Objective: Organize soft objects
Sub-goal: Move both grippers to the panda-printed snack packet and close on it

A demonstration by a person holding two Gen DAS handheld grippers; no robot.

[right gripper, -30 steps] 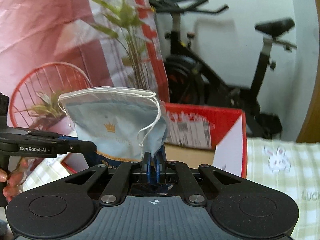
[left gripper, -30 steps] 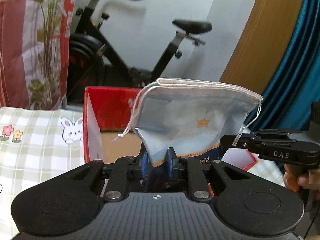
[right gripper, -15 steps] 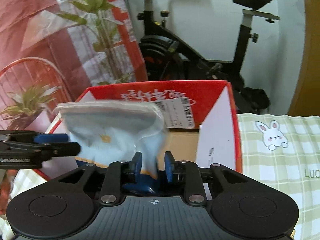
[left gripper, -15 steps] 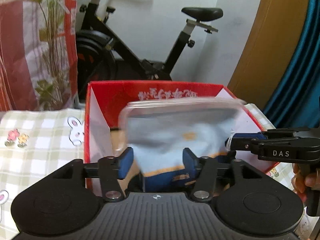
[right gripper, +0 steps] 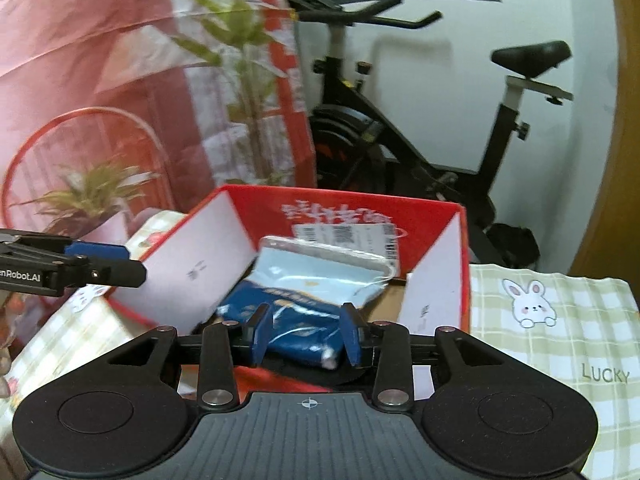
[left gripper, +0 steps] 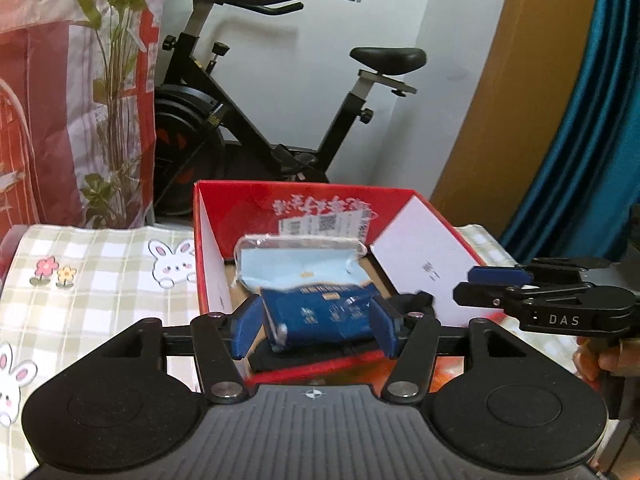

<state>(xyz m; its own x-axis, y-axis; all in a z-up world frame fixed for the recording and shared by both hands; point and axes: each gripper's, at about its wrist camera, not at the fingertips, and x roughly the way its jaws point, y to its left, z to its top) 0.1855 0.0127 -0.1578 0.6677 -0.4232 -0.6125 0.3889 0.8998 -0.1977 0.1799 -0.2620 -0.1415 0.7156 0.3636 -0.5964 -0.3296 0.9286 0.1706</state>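
The light blue and dark blue soft plastic pouch with white drawstrings lies inside the open red cardboard box with white inner flaps, at the centre of the left wrist view, its pale upper end leaning toward the box's far red wall. The left gripper at lower centre stands with its blue pads apart on either side of the pouch's dark end, not pressing it; its jaws have just been opening. In the right wrist view the same pouch sits in the box, tilted, and the right gripper has its blue pads parted a moderate way, also clear of the pouch, jaws likewise just opening. Each gripper shows in the other's view, at the frame edge beside the box. The box rests on a green-and-cream checked tablecloth with rabbit prints. A black exercise bike stands behind, against a white wall
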